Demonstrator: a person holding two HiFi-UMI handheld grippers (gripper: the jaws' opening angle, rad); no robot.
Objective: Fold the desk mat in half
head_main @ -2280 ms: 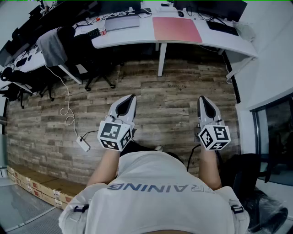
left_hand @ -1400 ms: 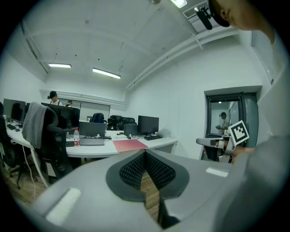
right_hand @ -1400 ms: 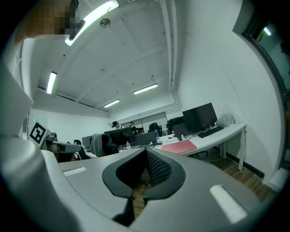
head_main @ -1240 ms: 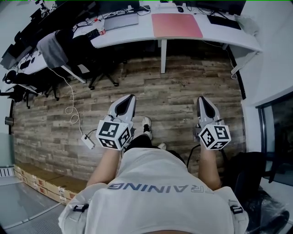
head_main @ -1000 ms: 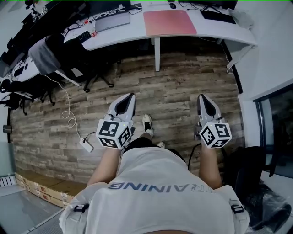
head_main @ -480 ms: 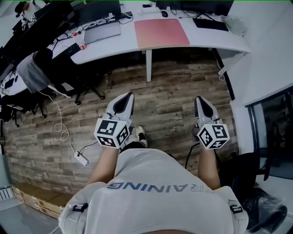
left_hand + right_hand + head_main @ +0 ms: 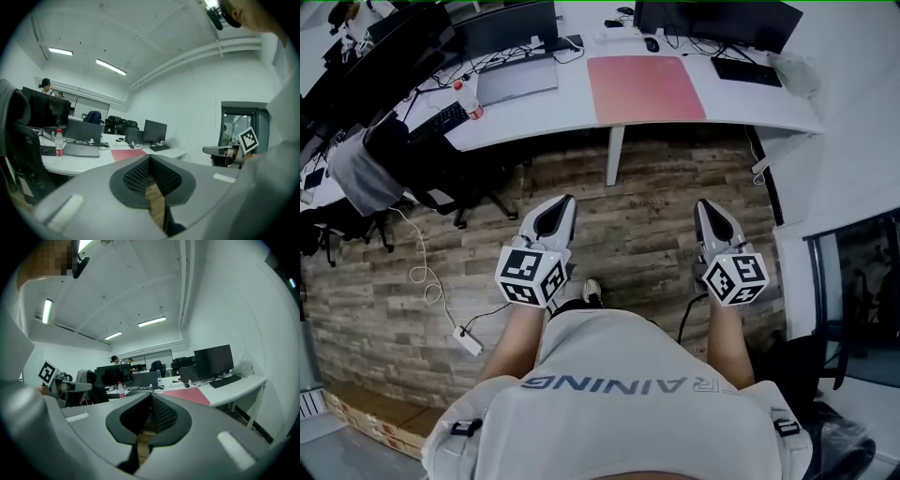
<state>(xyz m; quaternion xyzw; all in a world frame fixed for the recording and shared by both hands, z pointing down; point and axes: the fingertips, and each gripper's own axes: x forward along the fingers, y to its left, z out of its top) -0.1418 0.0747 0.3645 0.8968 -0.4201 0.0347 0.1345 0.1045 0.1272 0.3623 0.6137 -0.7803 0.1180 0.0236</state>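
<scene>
Since the earlier frames the white desk [image 7: 750, 98] has slid lower and grown larger in the head view, and the person's shoe [image 7: 592, 291] now shows just below the left gripper. The pink desk mat [image 7: 645, 87] lies spread open on the desk's far middle, above the white desk leg [image 7: 616, 155], unfolded and well apart from both grippers. To its left sits a closed grey laptop [image 7: 517, 80]. To its right lies a dark keyboard [image 7: 746, 71], and beyond it stands a monitor [image 7: 717, 19]. A small dark thing at the mat's far edge is probably a mouse [image 7: 651, 44], though at this range that is not certain. The left gripper [image 7: 566, 202] and the right gripper [image 7: 703, 206] are held side by side over the wooden floor [image 7: 656, 234], near the person's body, both pointing towards the desk. Each gripper view shows its jaws clenched, tips meeting, with nothing between them but the floor seen past them. At the far left a chair draped with a grey garment [image 7: 358, 173] stands by another desk, and a white power strip [image 7: 469, 340] lies on the floor at the near left.
</scene>
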